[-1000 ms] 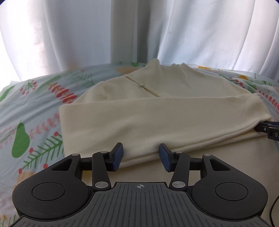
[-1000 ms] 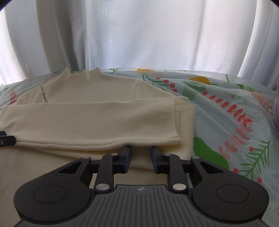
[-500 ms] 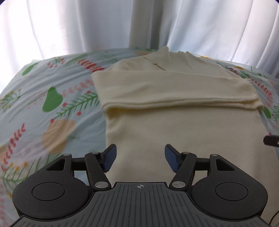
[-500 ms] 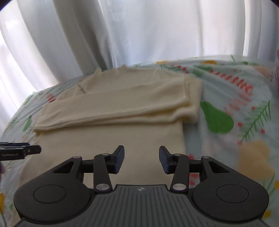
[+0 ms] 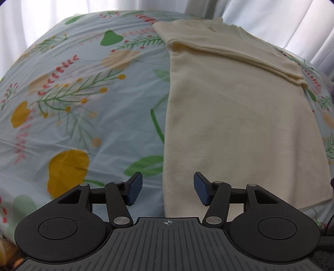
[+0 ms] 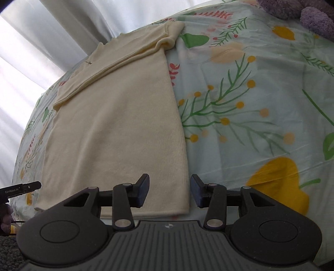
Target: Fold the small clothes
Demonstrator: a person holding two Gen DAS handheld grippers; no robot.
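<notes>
A cream knit sweater (image 5: 235,116) lies flat on the bed, neck toward the curtain, both sleeves folded across its chest (image 5: 240,50). My left gripper (image 5: 168,190) is open and empty, just above the sweater's bottom left corner. In the right wrist view the same sweater (image 6: 117,133) shows, with its folded sleeves (image 6: 125,56) at the far end. My right gripper (image 6: 170,191) is open and empty, over the bottom right corner of the hem. The left gripper's finger (image 6: 29,186) shows at the left edge of the right wrist view.
The bed has a light blue sheet (image 5: 73,108) printed with leaves, pears and berries. White curtains (image 6: 52,37) hang behind the bed. A purple fuzzy item (image 6: 309,14) lies at the far right of the sheet.
Both grippers have pulled back from the folded sleeves to the sweater's bottom hem and opened wider. The sleeves stay folded across the chest.
</notes>
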